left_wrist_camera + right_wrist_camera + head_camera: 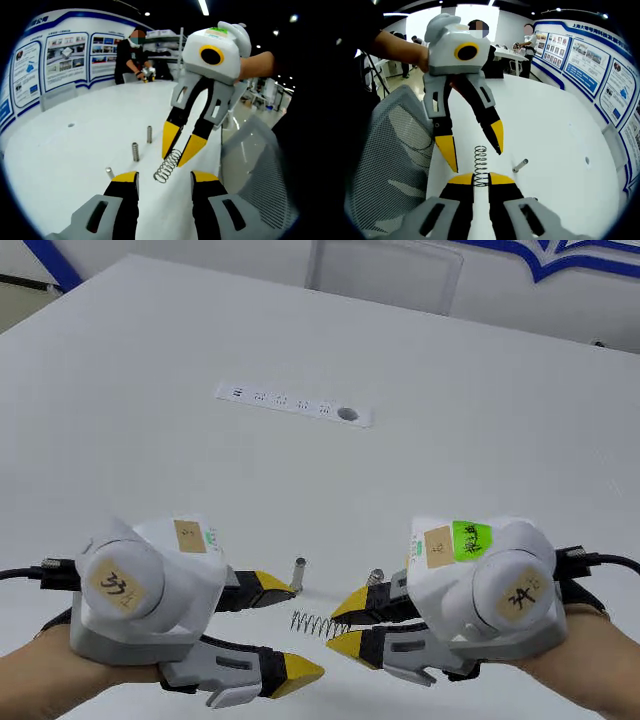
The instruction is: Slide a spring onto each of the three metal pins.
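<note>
Spring [313, 623] is low over the white table [150, 390], one end pinched between the right gripper's [480, 179] yellow tips. Its free end reaches between the left gripper's [164, 176] spread jaws, touching neither. Three metal pins [149, 134] stand just beyond.

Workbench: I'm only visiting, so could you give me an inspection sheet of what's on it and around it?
Surface: white table, plain and flat.
Job's things: one spring, gripped at its near end; three metal pins standing on the table. The middle one looks ribbed and may already carry a spring.
Clutter: power strip further back.
Grippers: left hand-held gripper open; right hand-held gripper shut on the spring.
Cables: a black cable trails from each gripper.
Surroundings: mesh chair, wall posters, a person at another table.
</note>
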The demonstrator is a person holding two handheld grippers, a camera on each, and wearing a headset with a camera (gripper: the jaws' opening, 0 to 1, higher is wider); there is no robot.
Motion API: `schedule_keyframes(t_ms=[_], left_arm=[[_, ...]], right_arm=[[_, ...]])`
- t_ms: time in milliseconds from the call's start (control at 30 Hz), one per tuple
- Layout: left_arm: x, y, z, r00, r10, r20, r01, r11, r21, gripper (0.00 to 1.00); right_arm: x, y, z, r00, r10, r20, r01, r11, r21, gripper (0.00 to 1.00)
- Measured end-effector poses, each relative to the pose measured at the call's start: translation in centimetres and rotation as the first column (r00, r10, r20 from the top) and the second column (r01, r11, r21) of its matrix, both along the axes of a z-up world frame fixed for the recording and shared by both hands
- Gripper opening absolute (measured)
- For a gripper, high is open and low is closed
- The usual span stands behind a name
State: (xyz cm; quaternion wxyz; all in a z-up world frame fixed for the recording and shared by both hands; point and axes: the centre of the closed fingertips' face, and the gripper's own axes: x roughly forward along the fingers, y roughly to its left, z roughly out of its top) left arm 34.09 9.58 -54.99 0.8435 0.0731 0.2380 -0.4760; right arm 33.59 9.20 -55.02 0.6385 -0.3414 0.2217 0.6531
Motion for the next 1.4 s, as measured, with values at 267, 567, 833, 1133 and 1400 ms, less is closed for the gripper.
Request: schedule_keyframes(t_ms=[267,567,833,1133,1400], left_arm=[[-0.5,-1.1,0.7,0.998,-0.052,0.022,0.053,0.999,-0.007,0.21],[-0.9,-1.7,0.6,0.994,-0.105,0.032,0.103,0.994,0.042,0.13],[-0.8,-1.6,1.0,0.978,-0.17,0.125,0.156,0.981,0.117,0.11],[-0.6,-1.5,1.7,0.975,-0.171,0.142,0.156,0.982,0.11,0.11],[-0.6,-1.5,2.1,0.969,-0.19,0.159,0.173,0.978,0.117,0.11]], right_arm=[[-1.0,-0.2,0.7,0.995,0.085,0.044,-0.085,0.996,-0.01,0.11],[-1.1,-0.5,1.0,0.989,0.13,0.072,-0.128,0.991,-0.042,0.11],[-0.8,-0.1,2.2,0.99,0.122,0.07,-0.123,0.992,0.001,0.12],[0.0,-1.0,1.6,0.998,0.066,0.022,-0.066,0.998,0.007,0.19],[-0.1,-0.5,2.7,0.998,0.034,-0.062,-0.026,0.993,0.116,0.12]])
